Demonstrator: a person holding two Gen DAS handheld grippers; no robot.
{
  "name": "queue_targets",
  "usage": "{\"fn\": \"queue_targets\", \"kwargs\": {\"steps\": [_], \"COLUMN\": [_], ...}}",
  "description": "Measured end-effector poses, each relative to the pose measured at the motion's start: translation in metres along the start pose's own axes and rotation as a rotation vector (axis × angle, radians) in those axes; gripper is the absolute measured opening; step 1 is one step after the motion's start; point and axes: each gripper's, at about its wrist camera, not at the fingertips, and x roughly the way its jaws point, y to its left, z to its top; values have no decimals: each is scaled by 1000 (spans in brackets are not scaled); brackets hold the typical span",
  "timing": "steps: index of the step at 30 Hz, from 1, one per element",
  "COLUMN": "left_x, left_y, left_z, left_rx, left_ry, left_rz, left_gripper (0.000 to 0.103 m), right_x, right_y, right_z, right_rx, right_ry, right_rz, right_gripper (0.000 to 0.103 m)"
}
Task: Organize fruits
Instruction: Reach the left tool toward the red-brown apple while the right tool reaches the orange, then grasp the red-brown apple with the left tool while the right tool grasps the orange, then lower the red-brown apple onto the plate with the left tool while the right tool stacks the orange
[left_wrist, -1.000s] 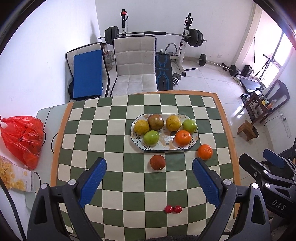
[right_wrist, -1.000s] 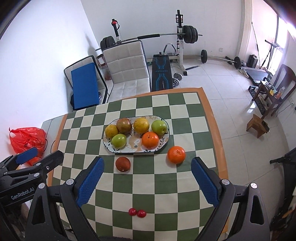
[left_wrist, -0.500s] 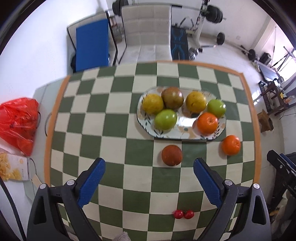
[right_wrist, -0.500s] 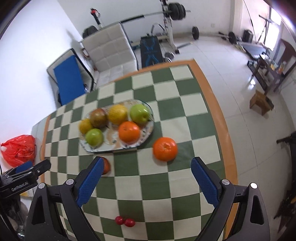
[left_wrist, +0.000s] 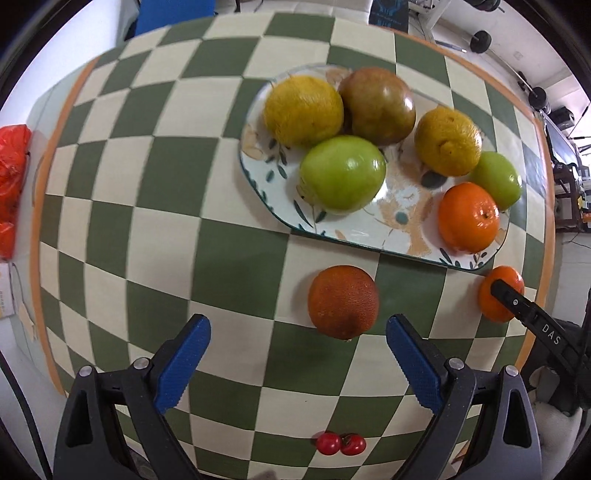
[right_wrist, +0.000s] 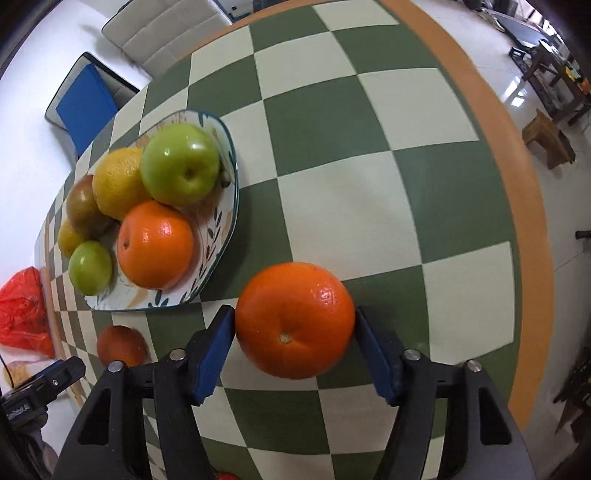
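A floral plate (left_wrist: 388, 221) holds two green apples, two yellow citrus, a brownish fruit and an orange. On the checkered table in front of it lies a dark red-orange fruit (left_wrist: 343, 301), just ahead of my open left gripper (left_wrist: 295, 328) and nearer its right finger. Two cherry tomatoes (left_wrist: 340, 443) lie below, between the finger bases. In the right wrist view a bright orange (right_wrist: 295, 319) rests on the table right of the plate (right_wrist: 221, 236). My right gripper (right_wrist: 293, 321) has both blue pads against its sides.
The table's orange rim (right_wrist: 517, 184) runs close on the right, with tiled floor and a small wooden stool (right_wrist: 548, 138) beyond. A red plastic bag (left_wrist: 11, 184) sits off the left edge. A white chair (right_wrist: 166, 29) and a blue cushion (right_wrist: 85, 103) stand behind the table.
Both grippers have dropped toward the table. The right one moved in around the loose orange and narrowed onto it. The left one came close to the dark fruit and stayed open.
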Motion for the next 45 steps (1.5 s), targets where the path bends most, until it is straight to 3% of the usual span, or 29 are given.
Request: {"fn": "queue_targets", "kwargs": {"steps": [8,10,12,13,19,24,30,35,40,45], "left_x": [33,41,47,50,43,-4,-36,-12,2,15], "left_y": [-18,-24,-30,-32,-36,-44,-66,-80,-82,-81], "left_z": [2,2,0,0,-13,-15,28,60,67,66], "left_rx": [68,96,119,131,143,135,151,159,169,155], "left_ry": [44,50,53,56,25,-40,-90,-39,-16,-5], "left_rz": [-16,-12,-11,-20,-33,-128,-178,-126,-90,-76], "left_gripper": [95,85,57,51,50,50,51,51,51,52], "right_x": [12,23,28,29,32,21,-25,-53,-33,-13], "right_y": [18,23,26,26,36,27,35,49,52,51], "right_z": [-41,-53,-58,-58,-56,-44,-9,33,55,56], "right_rx": [-80,-89,-86,-81,-77,14,29,-39,-61,-71], "right_ry": [96,121,113,111,107,114,19,-57,-36,-25], "right_rz": [62,62,68,66,77,202,296,255,176,147], "right_gripper": [68,68,68,68,67,67,67,67,67,67]}}
